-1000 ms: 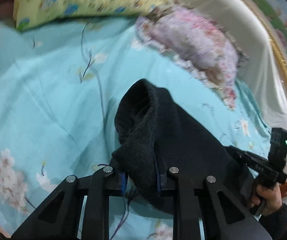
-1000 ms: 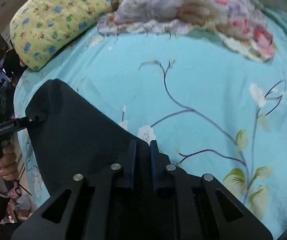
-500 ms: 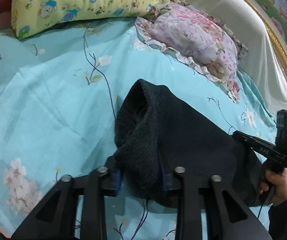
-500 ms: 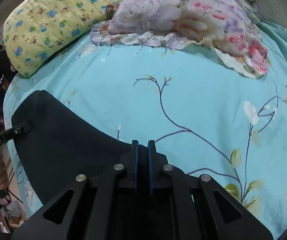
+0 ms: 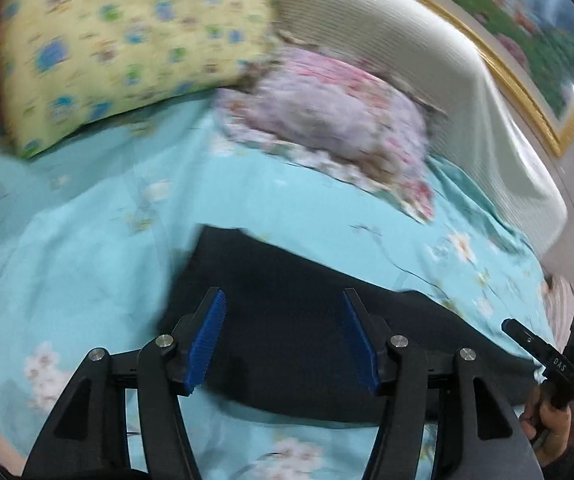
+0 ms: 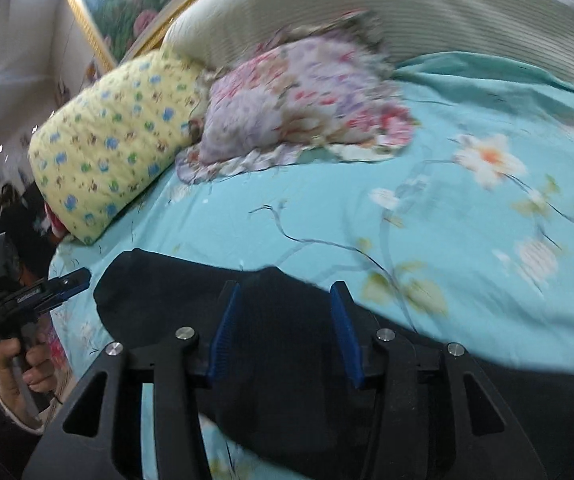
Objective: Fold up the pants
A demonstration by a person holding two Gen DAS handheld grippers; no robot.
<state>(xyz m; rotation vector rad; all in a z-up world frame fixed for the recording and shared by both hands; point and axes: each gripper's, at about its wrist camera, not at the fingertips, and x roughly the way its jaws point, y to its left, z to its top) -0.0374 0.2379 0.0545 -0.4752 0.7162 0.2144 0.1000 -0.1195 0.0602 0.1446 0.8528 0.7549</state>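
Floral bedsheet [image 5: 87,240]; pants [image 5: 307,320] lying flat; both hand-held grippers opening.

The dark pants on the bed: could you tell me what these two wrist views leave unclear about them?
- Left wrist view: the pants' near edge is hidden behind the opening left gripper.
- Right wrist view: the pants run off the bottom edge behind the opening right gripper.
- Both views: motion blur hides seams and fold layers.

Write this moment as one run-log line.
left gripper: opening, nothing gripped | right gripper: opening, nothing gripped | black fabric pants: lying on turquoise floral bedsheet
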